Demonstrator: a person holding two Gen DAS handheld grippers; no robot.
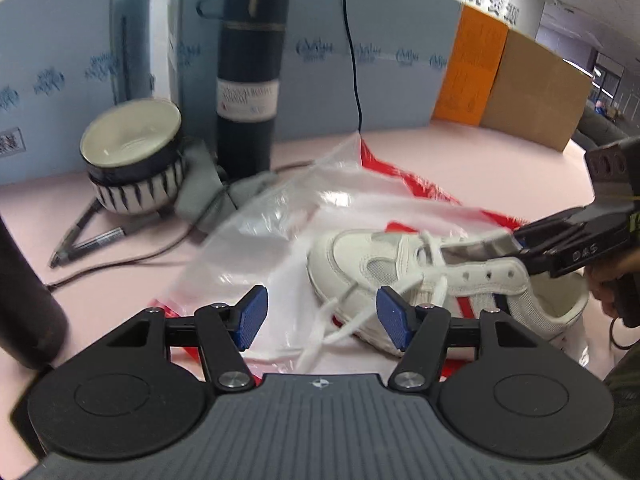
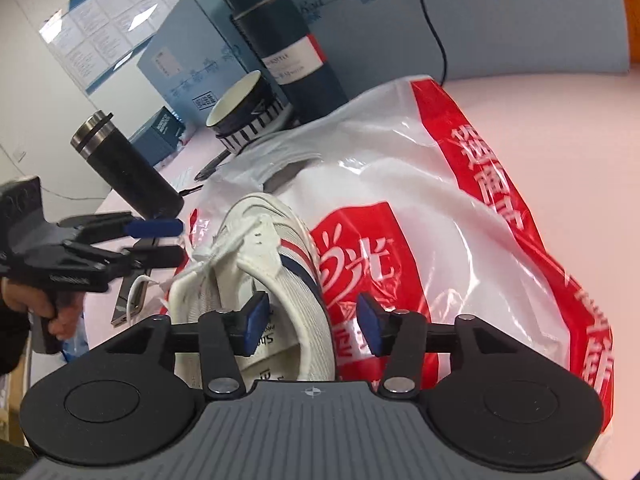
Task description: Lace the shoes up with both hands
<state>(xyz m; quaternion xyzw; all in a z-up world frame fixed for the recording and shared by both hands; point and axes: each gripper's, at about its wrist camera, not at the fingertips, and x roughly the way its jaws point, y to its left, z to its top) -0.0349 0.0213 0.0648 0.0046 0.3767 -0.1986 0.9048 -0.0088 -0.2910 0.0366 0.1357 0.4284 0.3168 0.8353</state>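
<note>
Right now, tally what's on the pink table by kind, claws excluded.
Shoe: 1
Plastic bag: 1
Flasks: 2, tall labelled flask and black flask
Striped bowl: 1
Pens: 2
Grey cloth: 1
Total: 8

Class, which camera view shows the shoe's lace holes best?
The left wrist view: the shoe lies side-on, its row of lace holes plain. The right wrist view sees it from the heel; laces hide them.

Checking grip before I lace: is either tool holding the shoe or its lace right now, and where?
Neither. The left tool is open, the lace loose beside one pad. The right tool is open astride the white sneaker side wall, not pinching it.
</note>
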